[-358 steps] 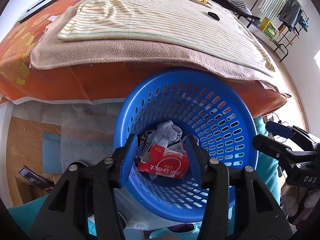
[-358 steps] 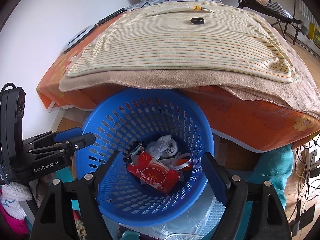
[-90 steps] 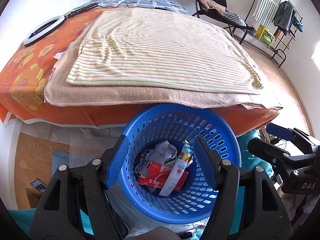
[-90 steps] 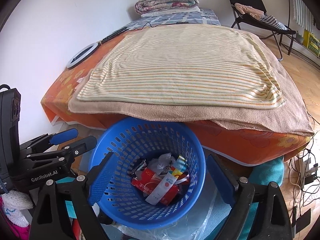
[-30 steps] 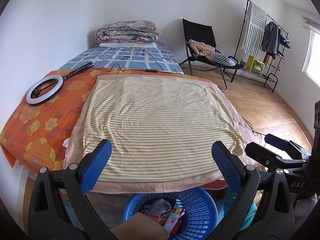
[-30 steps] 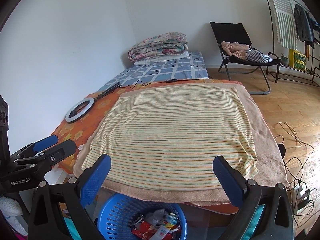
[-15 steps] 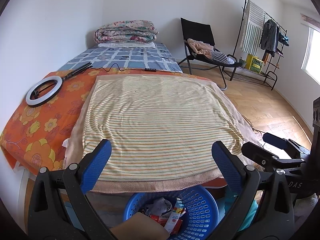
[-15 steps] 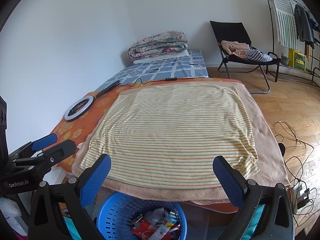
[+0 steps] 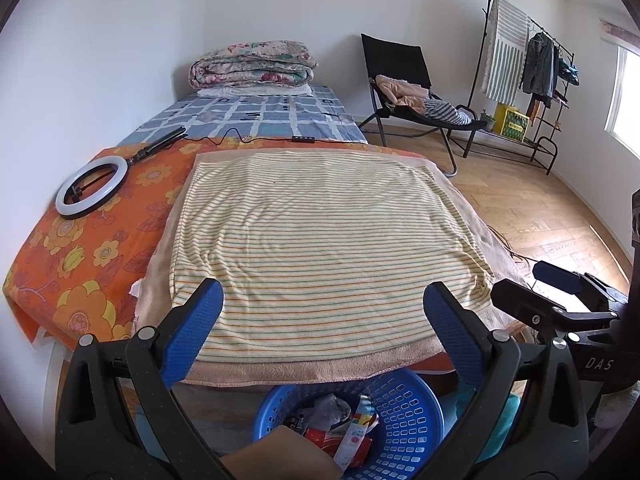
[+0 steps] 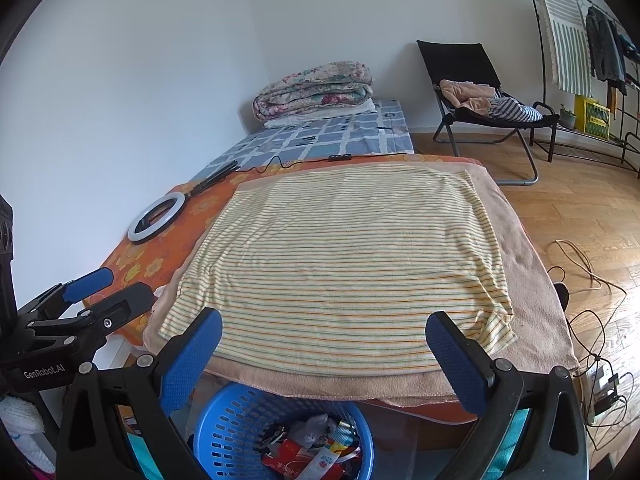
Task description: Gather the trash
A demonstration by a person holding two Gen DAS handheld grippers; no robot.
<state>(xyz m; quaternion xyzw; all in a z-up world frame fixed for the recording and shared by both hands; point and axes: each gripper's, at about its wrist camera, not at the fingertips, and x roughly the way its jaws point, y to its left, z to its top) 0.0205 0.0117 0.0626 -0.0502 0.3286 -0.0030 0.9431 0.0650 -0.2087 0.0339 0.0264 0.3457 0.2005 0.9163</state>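
Ring light (image 9: 91, 187) beside striped towel (image 9: 324, 240)

Each claw is a black plastic clamp frame with silver screws at its pivots and two fingers faced with textured blue pads, left claw (image 9: 322, 308) and right claw (image 10: 324, 340) alike. White lettering marks the bodies: "GenRobot.AI" on the left, "DAS" on the right.

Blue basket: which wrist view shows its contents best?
Left wrist: the blue basket is wider open, wrappers visible, though a tan shape covers its near rim. Right wrist shows it partly behind a finger.
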